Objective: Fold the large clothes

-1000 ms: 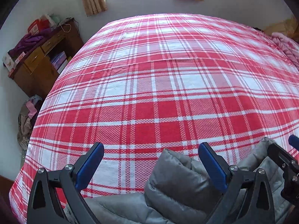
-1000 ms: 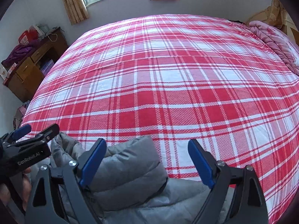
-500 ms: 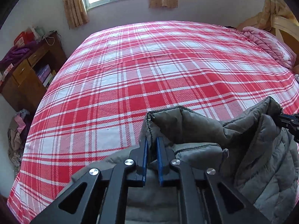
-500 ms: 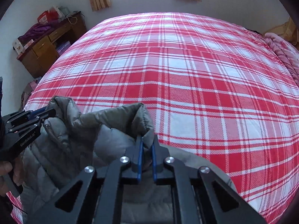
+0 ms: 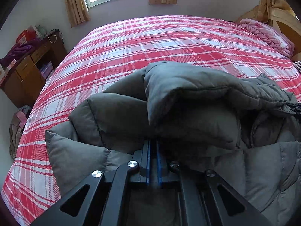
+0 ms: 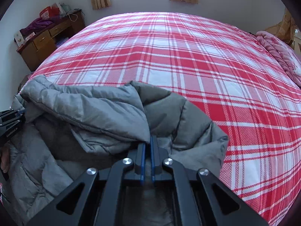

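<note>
On the wide bed with the red and white checked sheet (image 6: pixel 188 60) lies a grey padded down jacket (image 5: pixel 188 113), bunched up near the front edge of the bed. The left gripper (image 5: pixel 153 150) is clamped on one fold of the jacket's edge, its blue pads pressed flat together with the cloth between them. The right gripper (image 6: pixel 147 148) is clamped the same way on the other end of that edge, so a stretch of quilted cloth hangs between the two.

I judge the step in hand to be carrying this held edge over the jacket to make a fold. To do it well, both hands should travel together at an equal height, so the edge stays straight and not twisted. The cloth between the grippers is slack and puffy; some pull apart would flatten it before it is laid down. The padding is thick and springy, so I think it will want to open again, and the edge should be put down low and pressed. The far part of the sheet is free for spreading the jacket there.
</note>
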A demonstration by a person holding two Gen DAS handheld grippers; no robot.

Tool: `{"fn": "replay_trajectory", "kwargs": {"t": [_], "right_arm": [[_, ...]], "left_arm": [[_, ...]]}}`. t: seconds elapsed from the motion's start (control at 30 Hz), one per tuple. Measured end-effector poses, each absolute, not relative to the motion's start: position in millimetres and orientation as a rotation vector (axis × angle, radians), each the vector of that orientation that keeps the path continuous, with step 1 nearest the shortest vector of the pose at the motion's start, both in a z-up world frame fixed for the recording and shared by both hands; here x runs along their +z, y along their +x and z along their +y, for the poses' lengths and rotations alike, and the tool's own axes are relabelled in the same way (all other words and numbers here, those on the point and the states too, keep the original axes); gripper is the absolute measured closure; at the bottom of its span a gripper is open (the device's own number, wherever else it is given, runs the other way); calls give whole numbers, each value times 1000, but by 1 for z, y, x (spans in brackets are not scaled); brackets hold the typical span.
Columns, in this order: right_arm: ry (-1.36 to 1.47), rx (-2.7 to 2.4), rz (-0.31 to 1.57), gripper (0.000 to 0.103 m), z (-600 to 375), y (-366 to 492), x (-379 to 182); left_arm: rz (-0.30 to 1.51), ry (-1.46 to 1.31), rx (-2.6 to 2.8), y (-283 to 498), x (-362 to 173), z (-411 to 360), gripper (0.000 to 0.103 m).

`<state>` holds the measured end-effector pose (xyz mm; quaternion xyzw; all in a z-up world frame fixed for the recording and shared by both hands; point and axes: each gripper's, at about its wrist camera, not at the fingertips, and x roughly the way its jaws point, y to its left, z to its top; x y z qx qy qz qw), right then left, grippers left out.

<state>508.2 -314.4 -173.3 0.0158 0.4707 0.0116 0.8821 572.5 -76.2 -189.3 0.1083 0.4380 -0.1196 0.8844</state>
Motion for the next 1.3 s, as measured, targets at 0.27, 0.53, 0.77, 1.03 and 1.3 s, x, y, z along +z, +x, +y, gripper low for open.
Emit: {"fn": "replay_trajectory", "kwargs": {"t": [0.27,0.53,0.77,1.03,1.3], "right_arm": [[40,-26,959,100,-332,502,-178],[79,3,942,93,-337,499,-179],[151,5,819,46,-345,497,-129],[219,18,860,45,-321,573,-102],[63,91,958,49,-261,574,-152]], "left_arm": [[716,169,-192,556,-112,-69,77],[630,82,-77,610,-80,-77,8],[704,212,96,688,-104,-93,8],[837,395,-35,649,-173,-110,8],[769,342,-79,620,-161,-105,8]]}}
